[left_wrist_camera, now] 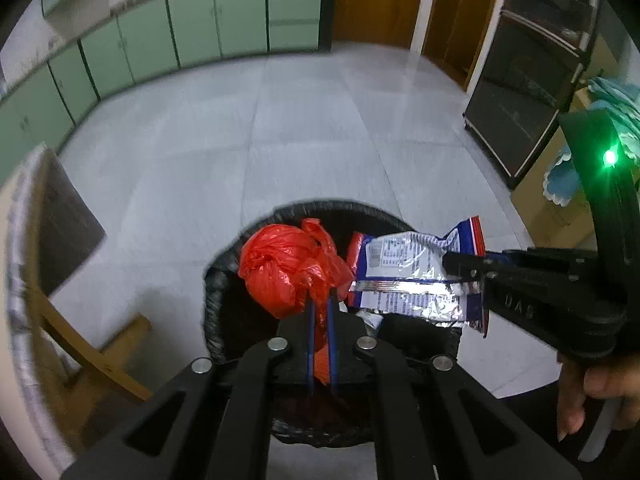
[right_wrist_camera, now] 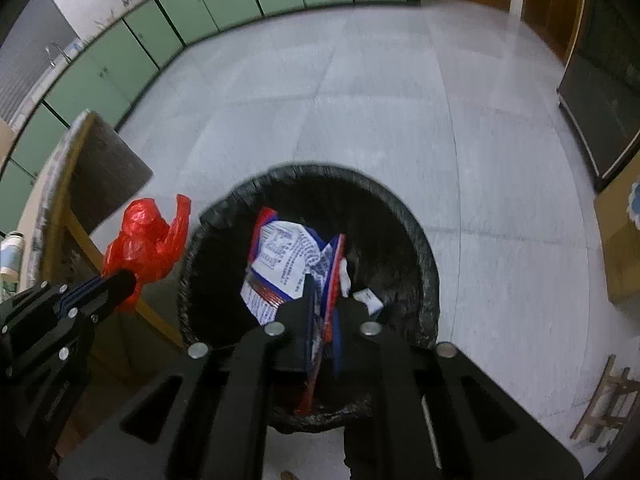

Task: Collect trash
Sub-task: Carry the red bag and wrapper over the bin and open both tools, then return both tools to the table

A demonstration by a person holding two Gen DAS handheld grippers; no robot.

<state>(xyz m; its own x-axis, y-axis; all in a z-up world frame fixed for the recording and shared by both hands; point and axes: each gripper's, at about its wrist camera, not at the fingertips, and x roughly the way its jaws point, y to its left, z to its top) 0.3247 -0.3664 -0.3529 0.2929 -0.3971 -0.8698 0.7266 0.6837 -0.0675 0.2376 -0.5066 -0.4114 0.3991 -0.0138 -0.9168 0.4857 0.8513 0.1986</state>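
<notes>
A black-lined trash bin (left_wrist_camera: 218,280) stands on the floor below both grippers. My left gripper (left_wrist_camera: 320,300) is shut on a knotted red plastic bag (left_wrist_camera: 288,268), which hangs over the bin's left rim. My right gripper (right_wrist_camera: 322,292) is shut on a blue, white and red foil snack wrapper (right_wrist_camera: 280,260) held over the bin's (right_wrist_camera: 424,248) opening. In the left wrist view the right gripper (left_wrist_camera: 454,268) comes in from the right with the wrapper (left_wrist_camera: 408,276) sticking out sideways. In the right wrist view the left gripper (right_wrist_camera: 128,278) and red bag (right_wrist_camera: 148,240) are beside the bin's left edge.
A white scrap (right_wrist_camera: 368,300) lies inside the bin. A wooden table (left_wrist_camera: 80,280) stands close on the left. Green cabinets (left_wrist_camera: 160,40) line the far wall and a dark cabinet (left_wrist_camera: 520,100) stands at right. A cardboard box (right_wrist_camera: 624,248) and wooden rack (right_wrist_camera: 604,404) sit right.
</notes>
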